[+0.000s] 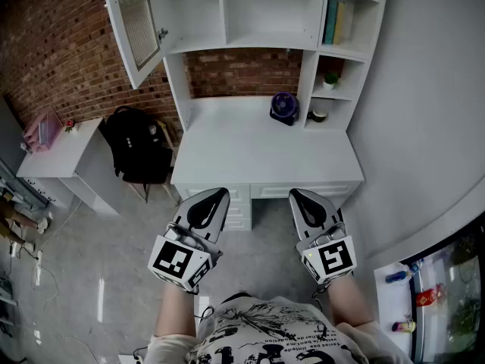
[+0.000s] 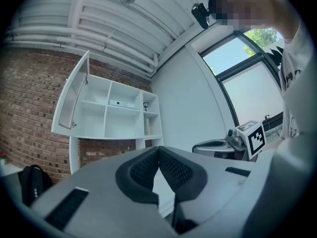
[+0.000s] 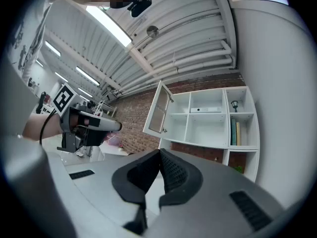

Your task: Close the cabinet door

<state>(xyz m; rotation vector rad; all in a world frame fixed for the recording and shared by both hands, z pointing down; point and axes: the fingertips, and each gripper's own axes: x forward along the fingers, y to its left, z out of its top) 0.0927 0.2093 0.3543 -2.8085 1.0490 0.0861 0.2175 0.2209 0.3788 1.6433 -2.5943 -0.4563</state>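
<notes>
Currently left gripper (image 1: 216, 197) and right gripper (image 1: 298, 196) are fully closed on nothing, well short of the cabinet door (image 1: 135, 29) hanging open upper-left; probably light, stiff panel, push its free edge.

Bare floor (image 1: 114, 279) before the desk (image 1: 250, 158) — free air above, up to the open cabinet door (image 1: 136, 21)

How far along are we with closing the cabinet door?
Nothing done yet: the cabinet door stands swung open at the upper left of the shelf unit. In hand: nothing; the left gripper and right gripper are both shut and empty, short of the desk. Left: reach the door and push it shut.
</notes>
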